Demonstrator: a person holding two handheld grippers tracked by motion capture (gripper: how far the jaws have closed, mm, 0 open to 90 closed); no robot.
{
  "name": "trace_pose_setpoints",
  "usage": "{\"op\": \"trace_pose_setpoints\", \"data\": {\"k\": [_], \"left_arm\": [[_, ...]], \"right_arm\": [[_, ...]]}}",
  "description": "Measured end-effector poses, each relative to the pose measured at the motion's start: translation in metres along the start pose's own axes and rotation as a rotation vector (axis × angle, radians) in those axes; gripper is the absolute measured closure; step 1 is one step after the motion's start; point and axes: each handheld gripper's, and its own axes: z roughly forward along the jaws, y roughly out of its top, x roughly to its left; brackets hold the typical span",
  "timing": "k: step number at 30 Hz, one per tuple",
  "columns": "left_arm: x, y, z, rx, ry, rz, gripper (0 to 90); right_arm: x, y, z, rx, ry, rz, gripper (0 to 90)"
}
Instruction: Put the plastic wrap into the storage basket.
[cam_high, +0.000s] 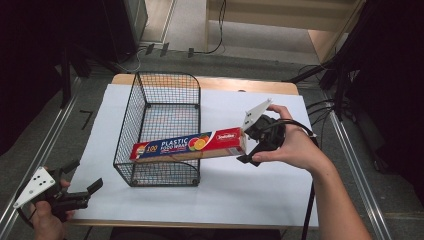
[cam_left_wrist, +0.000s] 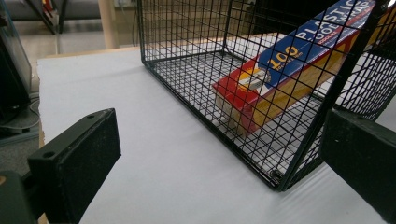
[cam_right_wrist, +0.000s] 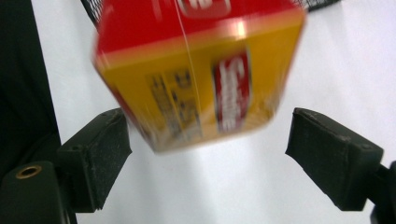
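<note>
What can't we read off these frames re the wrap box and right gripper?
- Plastic wrap box, right gripper view: blurred, small print unreadable; top cut off by frame edge.
- Same box, high view: whether its right end touches the right gripper is unclear; the hand covers the jaws.
- Box's far end, left gripper view: cut off, crossed by wire basket mesh.

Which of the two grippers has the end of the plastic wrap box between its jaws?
The right gripper: the plastic wrap box ends between its open jaws; the left gripper points at the wire basket.
</note>
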Motion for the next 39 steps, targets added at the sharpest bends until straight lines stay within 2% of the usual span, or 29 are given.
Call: {"op": "trace_pose_setpoints", "data": {"k": [4, 10, 12, 14, 17, 22, 30, 33, 39], "left_arm": [[0.000, 0.000, 0.000, 0.001, 0.000, -0.001, 0.0], [0.000, 0.000, 0.000, 0.002, 0.001, 0.001, 0.0], [0.000, 0.000, 0.000, 0.003, 0.001, 0.001, 0.0], [0.000, 0.000, 0.000, 0.003, 0.002, 0.002, 0.0], [0.000, 0.000, 0.001, 0.003, 0.001, 0.002, 0.0], [-0.001, 0.000, 0.001, 0.005, 0.002, 0.005, 0.0], [-0.002, 0.000, 0.002, 0.006, -0.003, 0.007, 0.0], [-0.002, 0.000, 0.002, 0.007, -0.001, 0.006, 0.0], [-0.003, 0.000, 0.003, 0.013, -0.001, 0.011, 0.0]], "right_arm": [[-0.003, -0.019, 0.004, -0.031, -0.009, 0.015, 14.0], [-0.006, -0.051, 0.014, -0.058, -0.043, 0.086, 13.8], [-0.006, -0.062, 0.016, -0.089, -0.083, 0.121, 13.9], [-0.007, -0.074, 0.019, -0.119, -0.084, 0.160, 12.8], [-0.008, -0.091, 0.026, -0.124, -0.109, 0.211, 8.5], [-0.008, -0.120, 0.035, -0.165, -0.161, 0.296, 0.0], [-0.007, -0.166, 0.046, -0.222, -0.285, 0.432, 0.0], [-0.005, -0.183, 0.049, -0.260, -0.339, 0.494, 0.0], [-0.003, -0.215, 0.052, -0.328, -0.379, 0.607, 0.0]]}}
